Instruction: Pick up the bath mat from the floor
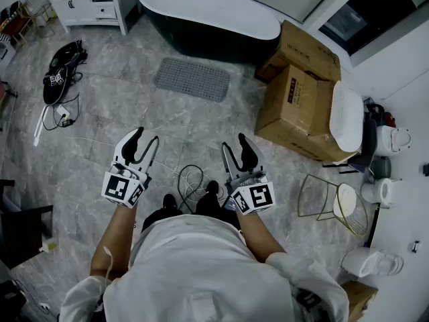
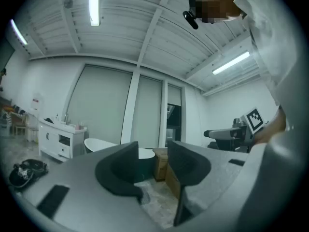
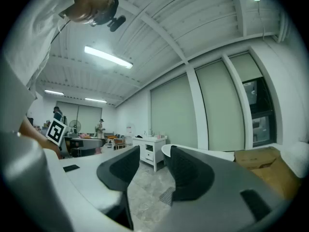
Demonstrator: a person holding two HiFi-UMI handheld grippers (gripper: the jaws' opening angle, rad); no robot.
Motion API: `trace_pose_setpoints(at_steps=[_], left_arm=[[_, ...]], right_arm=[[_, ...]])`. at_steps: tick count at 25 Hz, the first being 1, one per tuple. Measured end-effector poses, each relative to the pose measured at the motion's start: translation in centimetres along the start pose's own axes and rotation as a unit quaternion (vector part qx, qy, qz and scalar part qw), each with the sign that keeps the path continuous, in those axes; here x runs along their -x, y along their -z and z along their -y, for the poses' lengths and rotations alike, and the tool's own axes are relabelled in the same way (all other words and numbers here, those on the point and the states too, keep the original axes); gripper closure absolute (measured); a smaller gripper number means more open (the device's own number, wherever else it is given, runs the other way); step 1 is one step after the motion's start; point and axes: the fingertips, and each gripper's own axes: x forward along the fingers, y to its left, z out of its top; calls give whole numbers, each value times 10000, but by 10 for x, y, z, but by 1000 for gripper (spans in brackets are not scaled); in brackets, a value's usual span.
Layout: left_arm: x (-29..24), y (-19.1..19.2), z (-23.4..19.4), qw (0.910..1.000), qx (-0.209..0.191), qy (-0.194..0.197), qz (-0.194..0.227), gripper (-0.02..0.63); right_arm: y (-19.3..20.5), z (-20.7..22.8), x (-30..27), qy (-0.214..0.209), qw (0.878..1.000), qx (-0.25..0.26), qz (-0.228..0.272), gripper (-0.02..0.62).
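Two part-open, empty units, left gripper (image 1: 146, 137) and right gripper (image 1: 234, 143), far from bath mat (image 1: 192, 79); cable (image 1: 190, 176) underfoot could trip the approach.

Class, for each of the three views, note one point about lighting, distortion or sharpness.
Head view: even light, faint shadows, bath mat sharp, room edges bowed. Left gripper view: fisheye circle with dark corners; the ceiling strip light glares. Right gripper view: same fisheye bending; its own jaws look soft, the window frames curve.

Head view downward; gripper views level
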Motion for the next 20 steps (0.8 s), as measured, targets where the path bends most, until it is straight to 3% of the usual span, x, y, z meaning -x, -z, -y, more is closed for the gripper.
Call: trace_pose_setpoints(at_steps=[5,11,16,20], left_arm=[[6,3,-15,9998,113,75,116,426],[10,-10,6,9996,73,184,196,428],[9,-18,27,9996,59,188,197,428],[-1,-17,57,9995,17,258,162,433]], right_arm=[[-5,-23,-7,-149,9985,504,174,397],[7,-4,7,-172,9995,-66,274,407],[-21,11,29,-348,9961,16,813,405],[-16,37,47,-401,9953,-137,866,393]])
